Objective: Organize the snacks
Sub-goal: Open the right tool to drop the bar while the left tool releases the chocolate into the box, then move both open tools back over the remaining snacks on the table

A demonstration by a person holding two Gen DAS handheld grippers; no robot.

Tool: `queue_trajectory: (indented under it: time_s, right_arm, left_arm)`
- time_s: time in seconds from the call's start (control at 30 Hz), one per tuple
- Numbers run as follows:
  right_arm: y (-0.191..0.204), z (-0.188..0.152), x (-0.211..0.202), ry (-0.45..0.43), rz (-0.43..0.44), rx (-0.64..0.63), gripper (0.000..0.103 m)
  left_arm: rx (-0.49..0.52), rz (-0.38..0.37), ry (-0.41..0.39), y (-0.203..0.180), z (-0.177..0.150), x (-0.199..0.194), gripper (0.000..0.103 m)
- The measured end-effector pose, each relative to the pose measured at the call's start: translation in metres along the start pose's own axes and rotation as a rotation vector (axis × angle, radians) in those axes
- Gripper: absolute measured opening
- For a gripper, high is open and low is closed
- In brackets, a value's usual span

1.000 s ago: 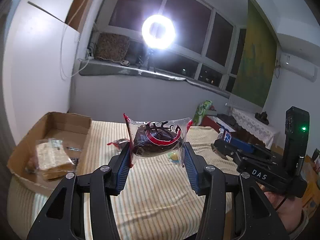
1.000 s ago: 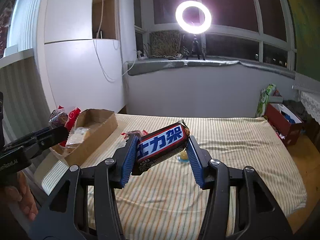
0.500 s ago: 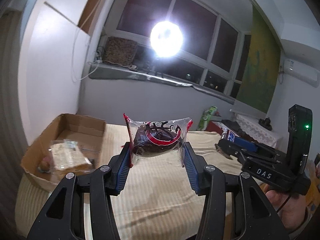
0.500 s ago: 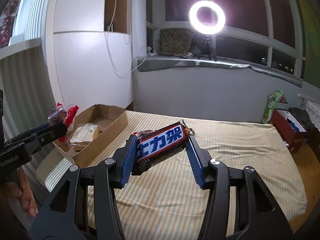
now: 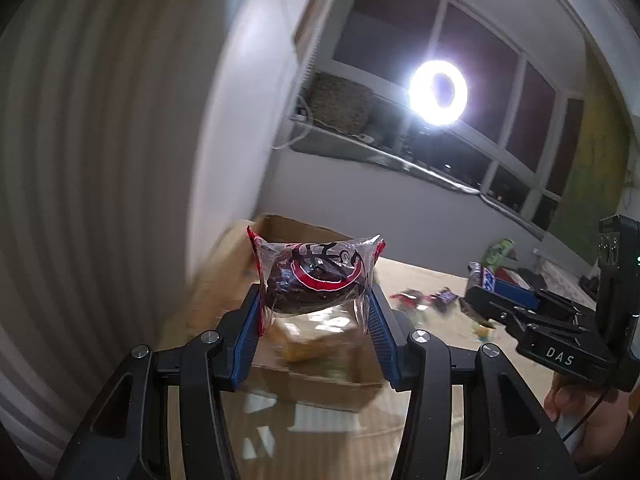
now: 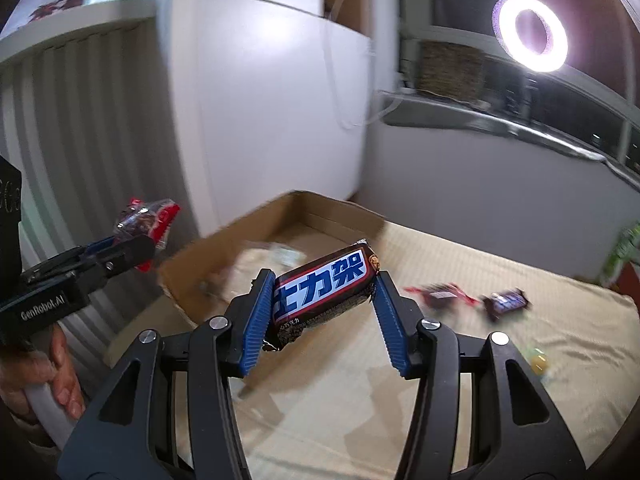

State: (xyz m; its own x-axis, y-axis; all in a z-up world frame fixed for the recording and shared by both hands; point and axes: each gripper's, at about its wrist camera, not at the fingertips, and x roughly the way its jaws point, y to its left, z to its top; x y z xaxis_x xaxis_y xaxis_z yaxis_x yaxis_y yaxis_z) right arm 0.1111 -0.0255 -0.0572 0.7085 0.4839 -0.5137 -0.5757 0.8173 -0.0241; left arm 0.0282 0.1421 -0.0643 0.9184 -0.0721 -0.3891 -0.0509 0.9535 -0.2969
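Left tool [image 5: 314, 312] grips one wrapped cake [image 5: 316, 276]; right tool [image 6: 324, 308] one candy bar [image 6: 326, 286] (three snacks loose).

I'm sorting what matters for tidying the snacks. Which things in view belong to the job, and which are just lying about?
Part of the job:
- chocolate bar in the right gripper
- clear-wrapped dark snack in the left gripper
- cardboard box
- loose wrapped snacks on the striped bedcover

Just lying about:
- ring light
- woven basket on the sill
- white cabinet
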Motion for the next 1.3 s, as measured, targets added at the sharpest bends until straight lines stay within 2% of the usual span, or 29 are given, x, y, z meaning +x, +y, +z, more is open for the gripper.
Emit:
queue_trajectory:
  time_s: [0.27, 0.63, 0.7, 0.8, 0.87, 0.93, 1.1, 1.3]
  right_arm:
    - [0.021, 0.028, 0.019, -0.037, 0.039, -0.053, 0.053]
    - [0.005, 0.052, 0.076, -0.015, 0.059, -0.054, 0.053]
    - [0.001, 0.053, 0.092, 0.005, 0.070, -0.053, 0.056]
    - [-0.004, 0.053, 0.109, 0.025, 0.077, -0.051, 0.067]
    - [-0.007, 0.051, 0.110, 0.009, 0.069, -0.045, 0.073]
    - [-0.012, 0.050, 0.109, 0.002, 0.062, -0.032, 0.074]
    - [-0.017, 0.042, 0.097, 0.004, 0.047, -0.003, 0.074]
    - [0.012, 0.030, 0.086, 0.013, 0.065, -0.049, 0.074]
  left_arm:
    - [0.021, 0.053, -0.020, 0.008, 0.007, -0.010, 0.049]
    - [0.049, 0.030, 0.084, 0.002, -0.005, 0.035, 0.049]
    - [0.054, 0.028, 0.111, 0.003, -0.009, 0.047, 0.049]
    - [0.068, 0.038, 0.153, 0.004, -0.015, 0.059, 0.055]
    - [0.071, 0.066, 0.138, 0.005, -0.015, 0.058, 0.069]
    - [0.067, 0.089, 0.107, 0.007, -0.011, 0.053, 0.074]
    - [0.044, 0.116, 0.072, 0.016, 0.000, 0.040, 0.074]
    - [0.029, 0.124, 0.048, 0.019, 0.003, 0.024, 0.075]
